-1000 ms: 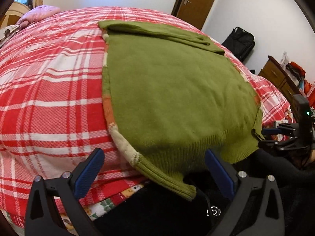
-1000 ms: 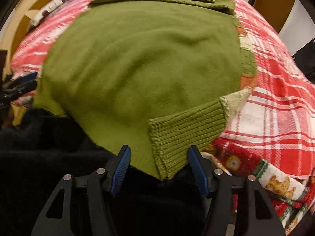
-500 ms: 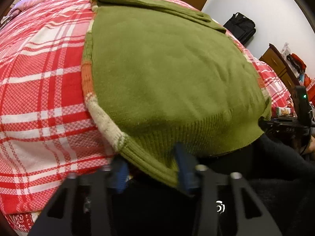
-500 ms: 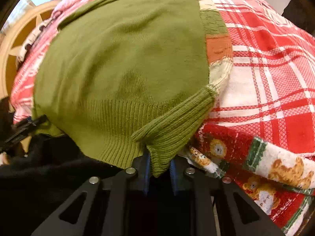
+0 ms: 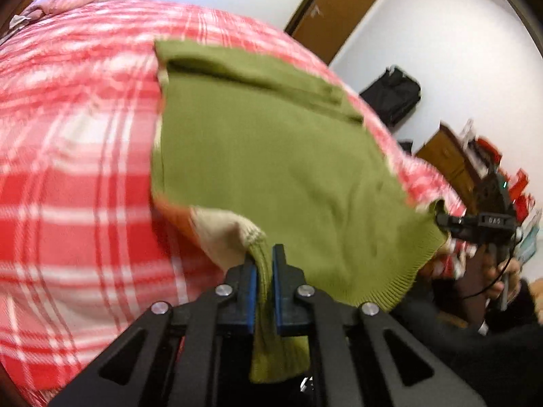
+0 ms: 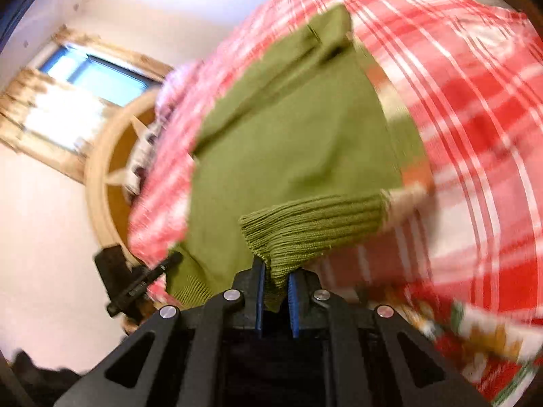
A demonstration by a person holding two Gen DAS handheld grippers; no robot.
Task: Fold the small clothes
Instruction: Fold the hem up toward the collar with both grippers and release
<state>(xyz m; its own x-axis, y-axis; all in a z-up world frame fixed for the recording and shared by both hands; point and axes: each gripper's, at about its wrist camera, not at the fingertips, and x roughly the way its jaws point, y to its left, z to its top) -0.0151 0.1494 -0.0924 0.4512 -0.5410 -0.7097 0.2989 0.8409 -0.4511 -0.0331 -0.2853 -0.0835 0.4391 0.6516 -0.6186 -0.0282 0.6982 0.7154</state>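
A small green knitted sweater with cream and orange side stripes lies on the red-and-white checked bed cover. My left gripper is shut on the ribbed hem at the near left corner, which is lifted off the bed. In the right wrist view the sweater stretches away from me, and my right gripper is shut on the ribbed hem at the other near corner. The right gripper also shows at the right of the left wrist view, pinching that corner. The left gripper appears at lower left of the right view.
A brown door, a black bag and a wooden dresser stand past the bed. A window and a round wooden headboard lie left in the right view. A person's hand holds the right gripper.
Both grippers went from open around the hem corners to shut on them. Both then lifted the near hem off the bed, and the right view has tilted strongly.
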